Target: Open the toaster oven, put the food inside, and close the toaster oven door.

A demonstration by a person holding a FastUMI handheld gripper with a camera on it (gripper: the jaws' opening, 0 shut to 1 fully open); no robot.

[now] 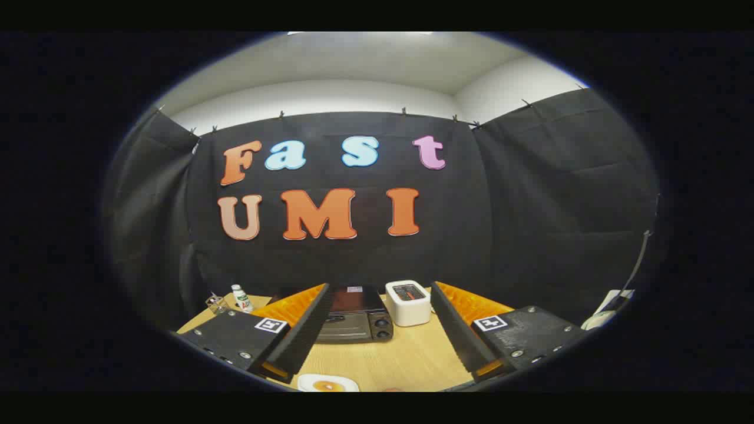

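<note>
The wooden desk (406, 359) carries everything, its pale grain smooth and matte. At its far side, between and beyond the 2 fingers, sits the toaster oven (356, 321), a dark boxy appliance with a metallic front and 2 round knobs on the side of its face nearer the white box. Its door appears closed, so I judge the task to be at its very start: the opening step has not yet begun.

Just beside the oven stands a white box-shaped appliance (407, 302) with rounded corners and a dark panel on top, likely glossy plastic. The gripper (377, 368) hangs above the near part of the desk with its fingers spread wide, holding nothing; each finger is a long wedge with a ribbed inner face, and each base carries a flat plate with screws and a square marker.

Nearest, between the fingertips, lies a white plate (327, 383) with rounded corners bearing a round golden-brown piece of food (328, 386), partly cut off, so its kind is hard to tell. Far off beyond the one finger stand a small clear glass (215, 303) and a small white bottle with a green label (241, 298).

The next move, as I judge it, calls for carrying the fingers forward over the plate to the oven's front, finding the door's handle, and pulling it down without nudging the white appliance.
</note>
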